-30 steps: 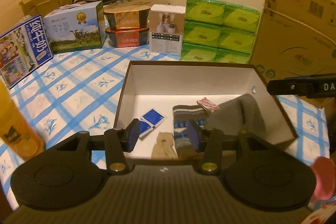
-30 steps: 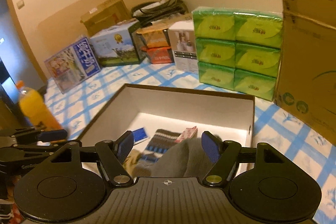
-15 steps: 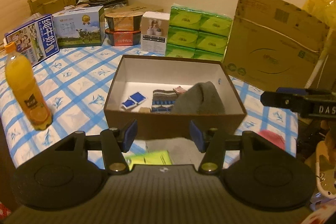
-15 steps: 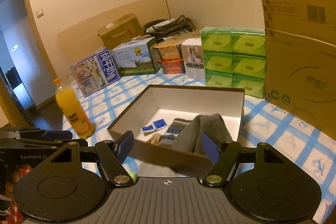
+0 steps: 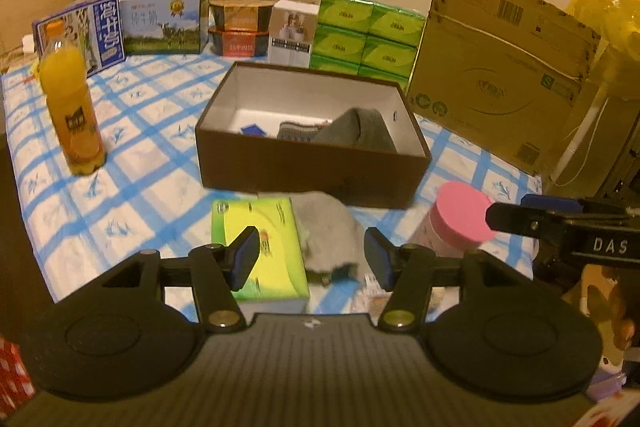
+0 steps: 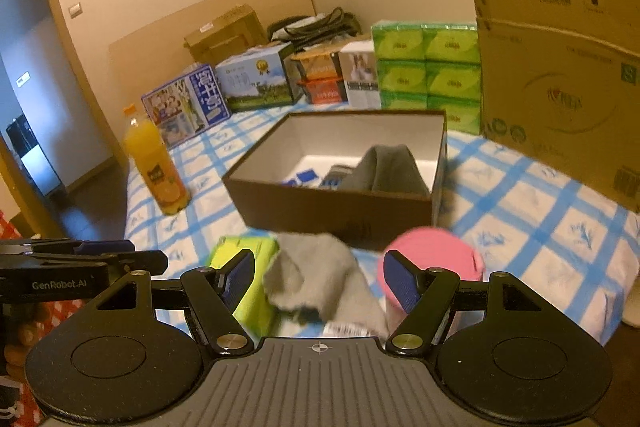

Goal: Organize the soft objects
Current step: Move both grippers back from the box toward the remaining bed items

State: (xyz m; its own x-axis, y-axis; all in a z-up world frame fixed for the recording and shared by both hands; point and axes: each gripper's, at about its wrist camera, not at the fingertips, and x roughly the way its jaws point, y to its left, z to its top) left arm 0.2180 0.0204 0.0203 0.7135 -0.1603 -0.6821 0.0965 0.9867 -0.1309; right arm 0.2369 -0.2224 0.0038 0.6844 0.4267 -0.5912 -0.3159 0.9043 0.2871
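Part sorted: socks in the brown box, one grey cloth left outside.

The brown box (image 5: 312,163) holds a grey sock (image 5: 356,133) and a patterned sock (image 5: 296,131); a light grey cloth (image 5: 328,231) lies on the checked tablecloth (image 5: 132,163) in front, touching the green tissue pack (image 5: 260,247), beside the pink-lidded jar (image 5: 460,215). The left gripper (image 5: 312,259) and right gripper (image 6: 319,281) hang just above the cloth with jaws apart and empty.
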